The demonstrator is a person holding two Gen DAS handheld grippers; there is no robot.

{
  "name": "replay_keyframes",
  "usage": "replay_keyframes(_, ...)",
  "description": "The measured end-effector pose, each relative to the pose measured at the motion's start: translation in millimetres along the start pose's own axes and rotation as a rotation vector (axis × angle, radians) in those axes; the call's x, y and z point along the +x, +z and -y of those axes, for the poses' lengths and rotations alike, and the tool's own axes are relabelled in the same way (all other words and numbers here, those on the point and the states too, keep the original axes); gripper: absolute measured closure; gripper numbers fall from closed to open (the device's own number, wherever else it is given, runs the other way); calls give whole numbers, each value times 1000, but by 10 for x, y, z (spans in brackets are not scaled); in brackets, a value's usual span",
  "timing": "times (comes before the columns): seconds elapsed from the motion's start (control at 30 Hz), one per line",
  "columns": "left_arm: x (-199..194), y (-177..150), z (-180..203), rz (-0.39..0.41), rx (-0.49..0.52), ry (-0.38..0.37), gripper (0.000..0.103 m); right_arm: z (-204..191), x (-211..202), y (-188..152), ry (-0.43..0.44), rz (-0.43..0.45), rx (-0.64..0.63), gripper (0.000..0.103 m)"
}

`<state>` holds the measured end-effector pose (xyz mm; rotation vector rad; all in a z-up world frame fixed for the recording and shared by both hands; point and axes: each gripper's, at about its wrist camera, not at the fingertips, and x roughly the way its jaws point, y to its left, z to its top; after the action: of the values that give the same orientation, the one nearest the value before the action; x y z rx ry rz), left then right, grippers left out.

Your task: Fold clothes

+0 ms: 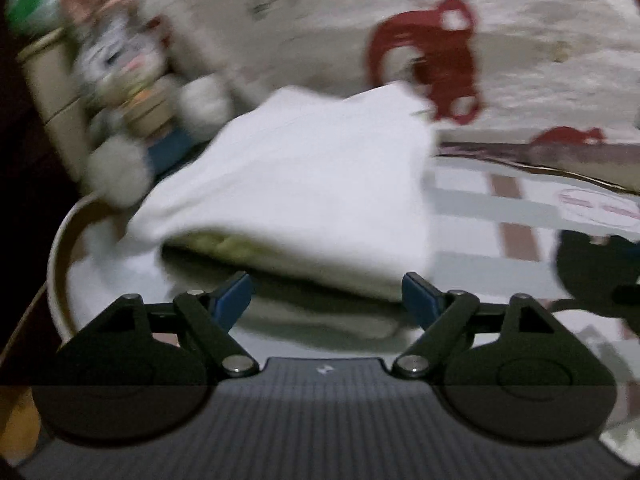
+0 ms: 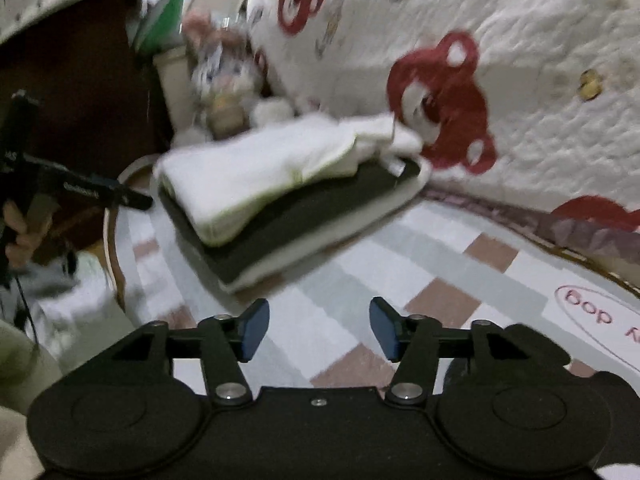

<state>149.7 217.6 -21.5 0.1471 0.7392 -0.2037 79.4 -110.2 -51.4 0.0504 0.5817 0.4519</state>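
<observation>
A folded white garment [image 1: 304,184] with a pale green edge lies on top of a stack of folded clothes: a dark piece [image 2: 304,216] and a cream piece [image 2: 320,248] beneath it. My left gripper [image 1: 326,300] stands open just in front of the stack, nothing between its blue pads. My right gripper [image 2: 320,328] is open too, farther back over the checked bed sheet [image 2: 400,280], with an empty gap. In the right wrist view the left gripper [image 2: 120,196] shows at the left, held by a hand [image 2: 20,236].
A quilt [image 2: 520,60] with red bear prints rises behind the stack. A plush toy [image 2: 228,84] sits beside a cream headboard [image 2: 176,80] at the back left. The bed's rounded edge [image 1: 56,264] runs along the left. The right gripper's dark body [image 1: 596,272] shows at right.
</observation>
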Motion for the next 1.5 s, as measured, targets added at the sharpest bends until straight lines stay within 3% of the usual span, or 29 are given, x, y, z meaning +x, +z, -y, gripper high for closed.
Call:
replay_keyframes(0.2, -314, 264, 460, -9, 67, 0, 14, -53, -455, 20, -10, 58, 10, 33)
replay_keyframes(0.33, -569, 66, 770, -26, 115, -31, 10, -88, -659, 30, -57, 85, -2, 32)
replay_keyframes(0.5, -836, -176, 1169, -24, 216, -6, 10, -127, -889, 2, -82, 185, 105, 25)
replay_keyframes(0.63, -1102, -200, 1258, 4, 171, -26, 10, -200, -1001, -42, -19, 198, 171, 19)
replay_keyframes(0.8, -1334, -265, 1399, 1, 159, -39, 7, -366, -1149, -115, -7, 212, 129, 13)
replay_keyframes(1.0, -1289, -405, 1486, -96, 135, -28, 5, -472, -1247, -191, -43, 211, 104, 11)
replay_keyframes(1.27, -1235, -491, 1565, -116, 159, -7, 5, -578, -1349, -238, -48, 159, 63, 10)
replay_keyframes(1.5, -1203, -527, 1680, -148, 180, -36, 4, -590, -1409, -272, -53, 151, 47, 10)
